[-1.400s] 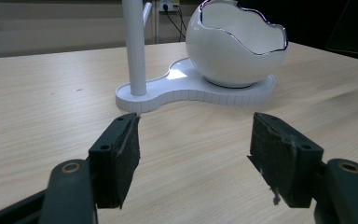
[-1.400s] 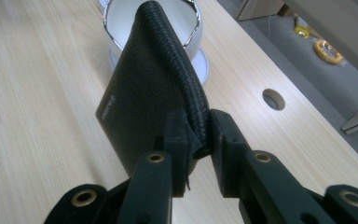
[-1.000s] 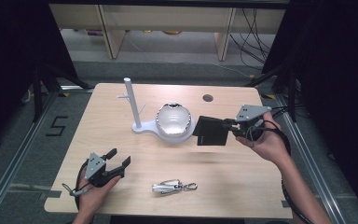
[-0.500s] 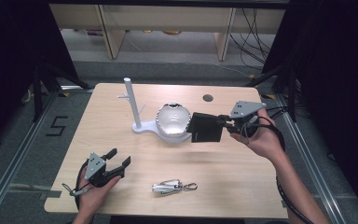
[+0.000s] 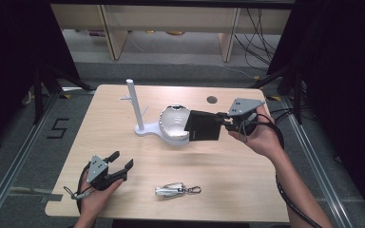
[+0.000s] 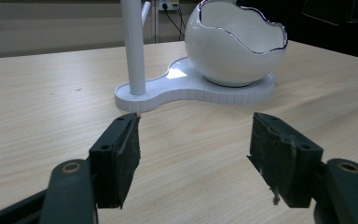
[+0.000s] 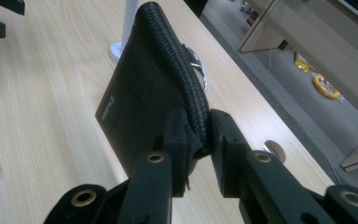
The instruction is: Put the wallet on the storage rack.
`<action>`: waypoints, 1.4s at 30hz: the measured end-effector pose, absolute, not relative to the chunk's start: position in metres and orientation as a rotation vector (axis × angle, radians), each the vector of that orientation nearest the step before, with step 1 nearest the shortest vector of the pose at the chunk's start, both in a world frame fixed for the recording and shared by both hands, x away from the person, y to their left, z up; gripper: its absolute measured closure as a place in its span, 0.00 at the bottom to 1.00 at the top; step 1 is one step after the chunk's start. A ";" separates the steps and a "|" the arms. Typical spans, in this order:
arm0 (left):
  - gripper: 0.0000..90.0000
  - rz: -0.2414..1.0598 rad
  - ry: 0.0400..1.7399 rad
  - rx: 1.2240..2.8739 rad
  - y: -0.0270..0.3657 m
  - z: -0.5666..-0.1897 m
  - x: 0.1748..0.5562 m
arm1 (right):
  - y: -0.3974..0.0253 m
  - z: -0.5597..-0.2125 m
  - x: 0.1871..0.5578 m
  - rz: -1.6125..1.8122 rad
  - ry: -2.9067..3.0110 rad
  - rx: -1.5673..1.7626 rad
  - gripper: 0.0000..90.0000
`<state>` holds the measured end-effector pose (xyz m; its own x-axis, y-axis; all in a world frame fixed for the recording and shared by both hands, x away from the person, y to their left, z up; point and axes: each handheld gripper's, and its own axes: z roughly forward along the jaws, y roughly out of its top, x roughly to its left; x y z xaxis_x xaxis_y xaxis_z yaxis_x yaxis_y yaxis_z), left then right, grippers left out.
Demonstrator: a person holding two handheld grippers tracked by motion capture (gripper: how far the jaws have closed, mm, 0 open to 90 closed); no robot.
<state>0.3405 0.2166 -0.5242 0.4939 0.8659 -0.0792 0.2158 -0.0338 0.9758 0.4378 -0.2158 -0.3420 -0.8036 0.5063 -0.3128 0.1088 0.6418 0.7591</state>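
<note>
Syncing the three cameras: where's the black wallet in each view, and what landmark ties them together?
High view: wallet right of centre, at the white bowl, held by the right gripper.
Left gripper view: not in it.
Right gripper view: centre, clamped at its edge.
Shared landmark: white post.

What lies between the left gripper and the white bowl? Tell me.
Only bare table, as the high view shows. The left gripper sits open near the front edge, the bowl farther back on its white stand.

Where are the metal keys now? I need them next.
In the high view, the silver metal keys lie near the wooden table's front edge, right of the left claw.
</note>
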 end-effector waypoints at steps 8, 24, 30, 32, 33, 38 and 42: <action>0.36 0.683 0.970 1.552 0.217 -0.524 0.341 | -0.208 -0.339 0.442 1.057 2.349 0.466 0.87; 0.36 0.681 0.966 1.548 0.216 -0.524 0.340 | -0.187 -0.339 0.457 1.086 2.339 0.457 0.87; 0.36 0.684 0.968 1.561 0.217 -0.524 0.340 | -0.181 -0.339 0.461 1.098 2.334 0.463 0.87; 0.36 0.680 0.966 1.558 0.218 -0.524 0.341 | -0.178 -0.338 0.463 1.106 2.322 0.473 0.87; 0.36 0.680 0.966 1.558 0.218 -0.524 0.341 | -0.177 -0.338 0.464 1.110 2.321 0.474 0.87; 0.36 0.682 0.963 1.557 0.217 -0.524 0.341 | -0.172 -0.337 0.468 1.120 2.311 0.474 0.87; 0.36 0.685 0.965 1.560 0.217 -0.524 0.341 | -0.168 -0.338 0.472 1.124 2.307 0.475 0.87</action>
